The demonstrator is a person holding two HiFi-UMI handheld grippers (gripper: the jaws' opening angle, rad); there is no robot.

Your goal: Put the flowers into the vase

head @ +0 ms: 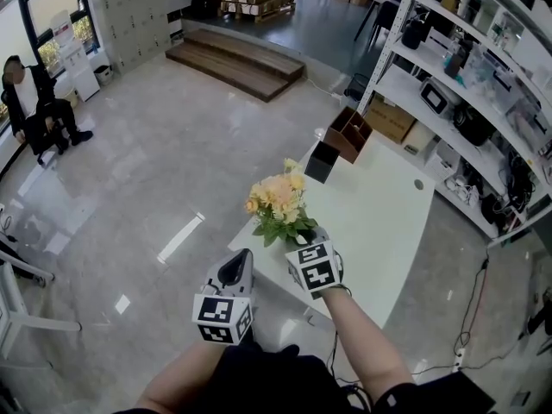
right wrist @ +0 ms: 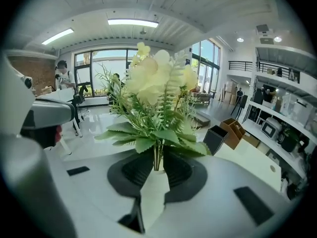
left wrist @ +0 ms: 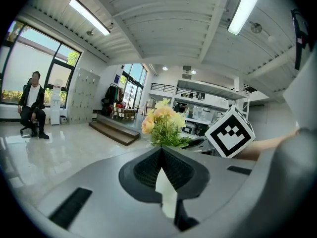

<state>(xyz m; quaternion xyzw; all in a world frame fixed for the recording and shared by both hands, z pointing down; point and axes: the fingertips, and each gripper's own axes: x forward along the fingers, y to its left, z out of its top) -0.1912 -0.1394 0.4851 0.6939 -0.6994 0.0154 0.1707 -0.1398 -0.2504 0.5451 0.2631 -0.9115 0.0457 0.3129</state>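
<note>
A bunch of pale yellow and peach flowers (head: 278, 201) with green leaves stands upright over the near left part of the white table (head: 388, 222). My right gripper (head: 296, 240) is shut on its thin stems; in the right gripper view the stems (right wrist: 157, 155) sit pinched between the two dark pads. A black square vase (head: 321, 162) (right wrist: 215, 139) stands at the table's far end, well beyond the flowers. My left gripper (head: 241, 255) hovers left of the table edge, its jaws (left wrist: 161, 150) shut and empty. The flowers (left wrist: 163, 123) show ahead of it.
A brown wooden box (head: 349, 134) stands beside the black vase. White shelving (head: 466, 102) with appliances lines the right side. A person (head: 34, 102) sits on a chair far left on the glossy floor. Low wooden steps (head: 237, 59) lie at the back.
</note>
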